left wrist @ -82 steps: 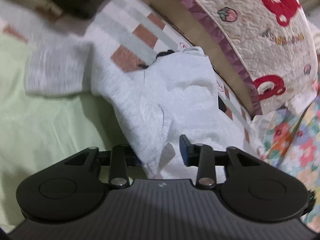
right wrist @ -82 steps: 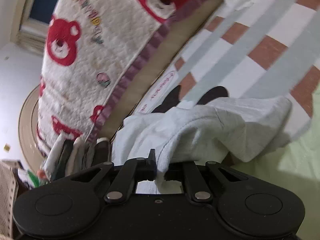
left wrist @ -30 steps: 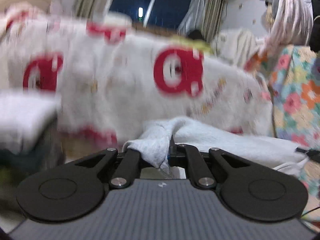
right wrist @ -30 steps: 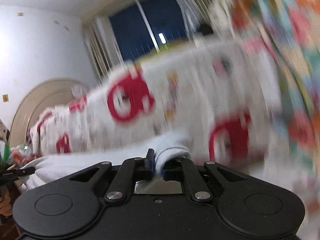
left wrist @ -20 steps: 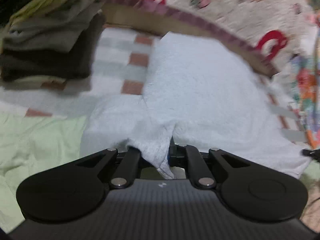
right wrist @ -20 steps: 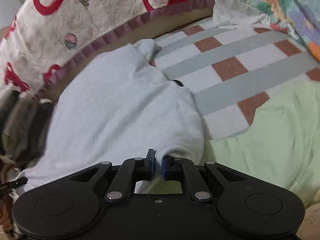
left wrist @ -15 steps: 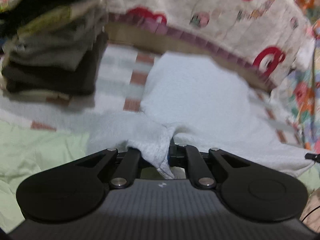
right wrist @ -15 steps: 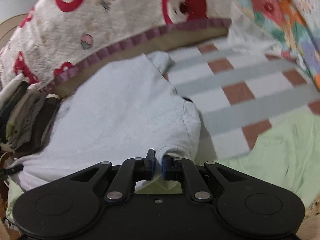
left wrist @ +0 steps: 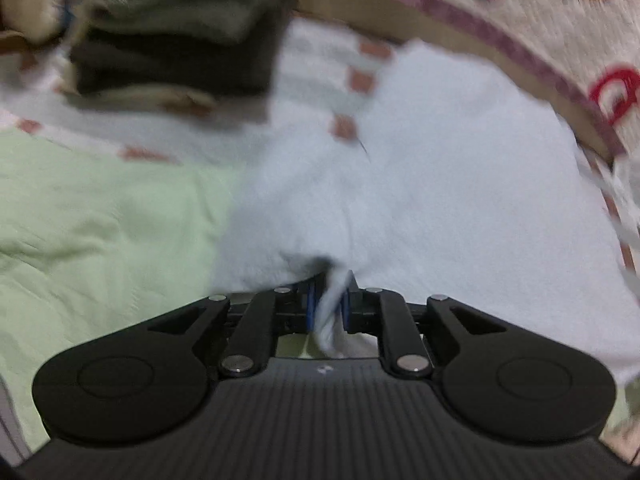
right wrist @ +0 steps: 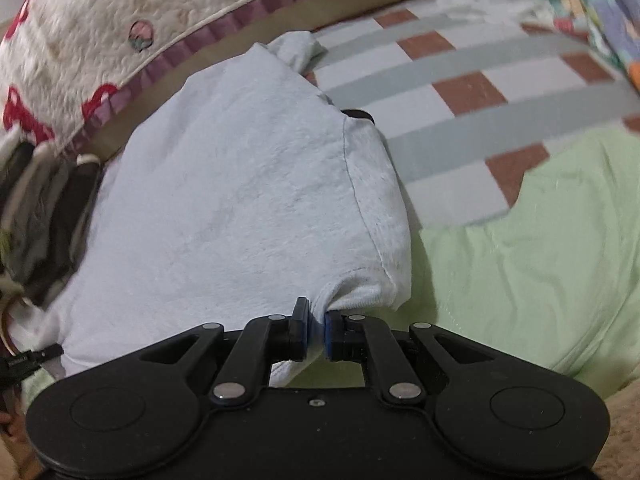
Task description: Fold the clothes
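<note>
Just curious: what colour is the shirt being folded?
Very pale grey-white, plain shirt; clearest in the right wrist view.

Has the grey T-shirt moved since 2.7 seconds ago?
Yes. The grey T-shirt, bunched then, now lies spread flat toward the bear-print quilt, held by both grippers.

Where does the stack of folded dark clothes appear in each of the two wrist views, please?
Left wrist view: the stack of folded dark clothes sits at the upper left, blurred, beyond the light grey garment.
Right wrist view: the stack is at the left edge, partly behind the garment.
Shared landmark: the bear-print quilt with its purple border, upper right in the left view, upper left in the right view.
</note>
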`<state>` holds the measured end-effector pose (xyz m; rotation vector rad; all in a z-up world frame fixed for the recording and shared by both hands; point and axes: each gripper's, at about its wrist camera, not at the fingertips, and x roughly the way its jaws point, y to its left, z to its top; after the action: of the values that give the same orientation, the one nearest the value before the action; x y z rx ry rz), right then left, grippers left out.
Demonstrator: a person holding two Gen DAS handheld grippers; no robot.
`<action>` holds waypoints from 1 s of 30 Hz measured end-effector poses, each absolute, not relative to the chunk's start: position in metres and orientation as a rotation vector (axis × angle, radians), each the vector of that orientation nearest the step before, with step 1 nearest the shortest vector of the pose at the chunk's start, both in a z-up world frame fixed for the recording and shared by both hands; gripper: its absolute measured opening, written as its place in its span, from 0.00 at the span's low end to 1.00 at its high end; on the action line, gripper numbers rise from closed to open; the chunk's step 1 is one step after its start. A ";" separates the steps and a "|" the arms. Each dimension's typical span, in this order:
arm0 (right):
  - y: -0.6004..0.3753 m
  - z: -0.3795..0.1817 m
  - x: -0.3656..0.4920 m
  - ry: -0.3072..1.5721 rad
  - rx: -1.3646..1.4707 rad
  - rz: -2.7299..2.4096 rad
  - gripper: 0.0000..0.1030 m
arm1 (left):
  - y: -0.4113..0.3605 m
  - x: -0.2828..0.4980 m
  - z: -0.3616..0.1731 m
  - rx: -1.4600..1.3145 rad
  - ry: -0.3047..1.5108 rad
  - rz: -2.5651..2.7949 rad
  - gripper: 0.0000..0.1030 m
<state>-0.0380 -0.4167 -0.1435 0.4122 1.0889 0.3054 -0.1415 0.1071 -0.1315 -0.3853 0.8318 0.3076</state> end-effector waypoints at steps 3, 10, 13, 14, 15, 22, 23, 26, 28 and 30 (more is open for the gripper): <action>-0.433 -0.154 -0.033 1.121 0.575 0.296 0.20 | 0.110 -0.142 -0.116 -0.353 0.795 0.285 0.13; -0.453 -0.177 -0.014 1.116 0.873 0.179 0.49 | 0.050 -0.111 -0.082 -0.139 0.637 0.045 0.19; -0.438 -0.163 -0.013 0.988 0.836 0.163 0.10 | 0.009 -0.081 -0.072 -0.083 0.643 -0.107 0.20; -0.423 -0.150 -0.016 0.932 0.723 0.180 0.09 | -0.004 -0.071 -0.068 -0.073 0.644 -0.163 0.20; -0.405 -0.135 -0.020 0.868 0.570 0.203 0.09 | -0.015 -0.065 -0.064 -0.075 0.642 -0.216 0.22; -0.271 -0.142 -0.055 0.916 -0.075 0.687 0.18 | -0.064 -0.051 -0.078 -0.033 0.697 -0.374 0.31; -0.269 -0.148 -0.056 0.946 -0.082 0.695 0.18 | -0.063 -0.051 -0.083 -0.040 0.718 -0.379 0.31; -0.281 -0.152 -0.050 0.997 0.018 0.686 0.25 | -0.057 -0.049 -0.098 -0.122 0.780 -0.402 0.32; -0.304 -0.145 -0.039 1.015 0.190 0.672 0.38 | -0.058 -0.046 -0.106 -0.115 0.814 -0.371 0.33; -0.330 -0.142 -0.030 1.044 0.398 0.641 0.45 | -0.065 -0.041 -0.113 -0.022 0.845 -0.300 0.33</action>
<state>-0.0305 -0.3301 -0.1422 0.3975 1.0443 0.6411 -0.0414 -0.0654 -0.1135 -0.0218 0.8446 -0.3001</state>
